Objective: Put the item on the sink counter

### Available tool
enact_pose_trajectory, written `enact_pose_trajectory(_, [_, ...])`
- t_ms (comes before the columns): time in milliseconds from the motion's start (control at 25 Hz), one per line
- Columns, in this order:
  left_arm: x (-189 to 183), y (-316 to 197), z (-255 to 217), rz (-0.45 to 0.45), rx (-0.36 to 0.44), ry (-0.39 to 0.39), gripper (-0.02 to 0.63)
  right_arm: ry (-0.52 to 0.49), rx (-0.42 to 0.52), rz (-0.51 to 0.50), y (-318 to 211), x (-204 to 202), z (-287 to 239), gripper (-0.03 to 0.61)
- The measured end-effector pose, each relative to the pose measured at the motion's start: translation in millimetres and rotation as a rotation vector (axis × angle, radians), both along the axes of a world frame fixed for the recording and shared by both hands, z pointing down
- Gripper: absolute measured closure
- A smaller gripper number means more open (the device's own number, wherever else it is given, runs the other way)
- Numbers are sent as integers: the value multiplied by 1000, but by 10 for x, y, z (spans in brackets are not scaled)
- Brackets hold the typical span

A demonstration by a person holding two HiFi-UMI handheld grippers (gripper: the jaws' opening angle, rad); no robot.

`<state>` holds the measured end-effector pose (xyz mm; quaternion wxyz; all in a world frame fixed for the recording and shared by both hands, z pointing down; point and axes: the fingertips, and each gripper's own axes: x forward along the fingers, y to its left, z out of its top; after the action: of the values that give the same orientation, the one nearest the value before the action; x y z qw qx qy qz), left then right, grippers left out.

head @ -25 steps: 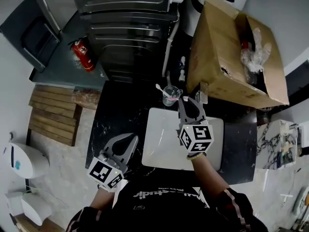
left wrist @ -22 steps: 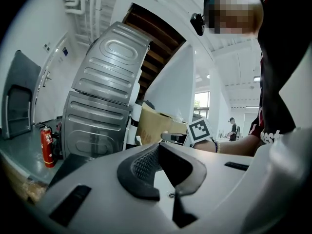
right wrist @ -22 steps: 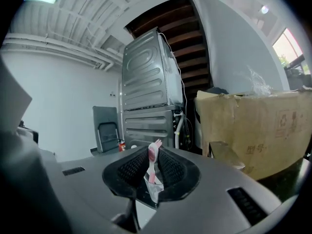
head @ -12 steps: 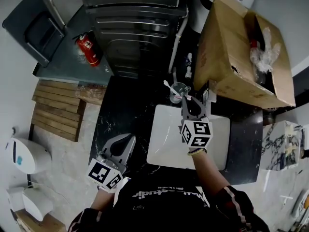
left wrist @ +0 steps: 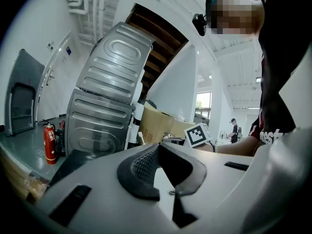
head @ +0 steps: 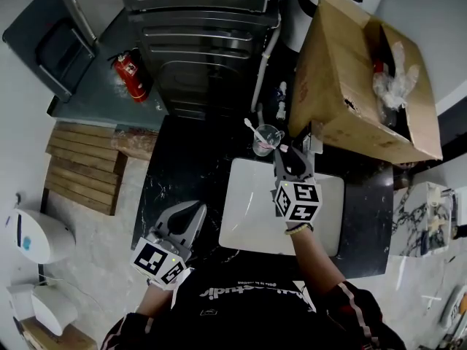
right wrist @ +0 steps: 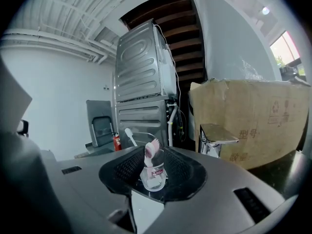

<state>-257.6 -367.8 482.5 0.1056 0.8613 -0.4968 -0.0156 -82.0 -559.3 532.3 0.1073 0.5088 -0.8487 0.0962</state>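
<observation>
Clear cup (head: 263,142) upright on black tabletop (head: 182,168) behind white sink (head: 244,199), just ahead of right hand-held gripper (head: 292,154), jaws spread apart. Toothbrush (head: 252,128) inside, long axis slanting, head up and leftward. Left hand-held gripper (head: 195,208) low at left, jaws together, empty.

The sink (head: 244,224) is set in the desk (head: 182,162). On the desk just behind the sink's rim stands the cup (head: 264,141), with the tap (head: 312,140) to its right. The cardboard box (head: 343,86) is behind the tap. The stacked machines (head: 204,42) are behind the desk, and the fire extinguisher (head: 128,71) is left of them.
</observation>
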Motion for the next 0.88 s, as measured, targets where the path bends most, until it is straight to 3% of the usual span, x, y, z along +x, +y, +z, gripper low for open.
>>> enact_pose_trajectory(520, [347,93,-146,26,27,-8,598,-19,5,-48,444,192,-126,434])
enact_pose_trajectory(680, [671,137,-307,65,55,-16,598,-33,30,-47,690,496,-327,436])
enact_pose_trajectory(880, [1153,231,-542,136,110,-26,598,-59,130,-12,1077,986,-846,454])
